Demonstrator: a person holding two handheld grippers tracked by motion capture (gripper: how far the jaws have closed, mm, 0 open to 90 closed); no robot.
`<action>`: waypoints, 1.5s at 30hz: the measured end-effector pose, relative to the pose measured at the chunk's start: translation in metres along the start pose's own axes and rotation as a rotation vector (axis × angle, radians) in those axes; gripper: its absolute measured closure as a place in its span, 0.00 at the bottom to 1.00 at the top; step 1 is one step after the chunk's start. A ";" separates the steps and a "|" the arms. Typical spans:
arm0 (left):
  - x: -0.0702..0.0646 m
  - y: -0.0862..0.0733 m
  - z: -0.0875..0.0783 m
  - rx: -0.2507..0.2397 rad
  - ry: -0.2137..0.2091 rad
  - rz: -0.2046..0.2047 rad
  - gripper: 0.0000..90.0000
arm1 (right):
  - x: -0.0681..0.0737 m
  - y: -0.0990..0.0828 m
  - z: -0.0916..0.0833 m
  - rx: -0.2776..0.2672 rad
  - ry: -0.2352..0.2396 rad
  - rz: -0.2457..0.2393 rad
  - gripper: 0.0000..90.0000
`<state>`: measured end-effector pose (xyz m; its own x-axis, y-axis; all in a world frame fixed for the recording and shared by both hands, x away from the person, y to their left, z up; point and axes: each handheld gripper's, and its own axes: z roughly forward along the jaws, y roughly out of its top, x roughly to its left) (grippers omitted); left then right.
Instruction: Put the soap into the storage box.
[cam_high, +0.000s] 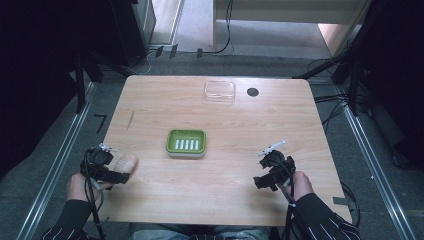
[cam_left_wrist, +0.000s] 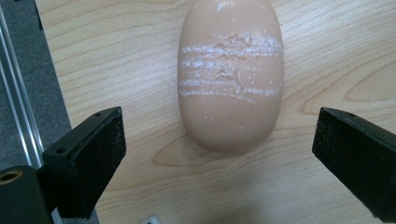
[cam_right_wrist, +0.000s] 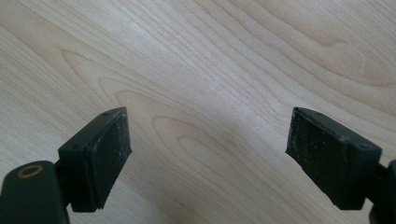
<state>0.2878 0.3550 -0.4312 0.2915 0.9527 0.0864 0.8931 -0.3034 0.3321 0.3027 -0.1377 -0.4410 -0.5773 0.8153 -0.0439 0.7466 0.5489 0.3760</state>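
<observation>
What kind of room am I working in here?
Probably a lab or recording workspace, not a home: a bare wooden table on grey carpet, cables trailing across the floor, and metal rails beside the table.

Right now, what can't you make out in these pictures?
- Soap bar: far end cut off by the left gripper view's top edge.
- Green soap dish: too small in the high view to tell what its white ridges are.
- Clear container: contents unclear, too small and transparent.
</observation>
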 end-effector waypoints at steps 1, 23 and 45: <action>0.000 0.000 0.000 0.001 -0.002 0.002 0.04 | 0.000 0.000 0.000 0.000 0.000 0.000 0.16; -0.005 0.012 0.001 -0.011 -0.023 0.025 0.04 | 0.000 -0.002 0.000 0.014 0.001 0.004 0.16; -0.001 0.034 0.009 0.023 -0.060 0.028 0.04 | 0.002 0.000 0.003 0.018 0.002 -0.010 0.16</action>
<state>0.3209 0.3435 -0.4286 0.3362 0.9410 0.0383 0.8916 -0.3311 0.3090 0.3022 -0.1357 -0.4438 -0.5850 0.8097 -0.0459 0.7469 0.5599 0.3587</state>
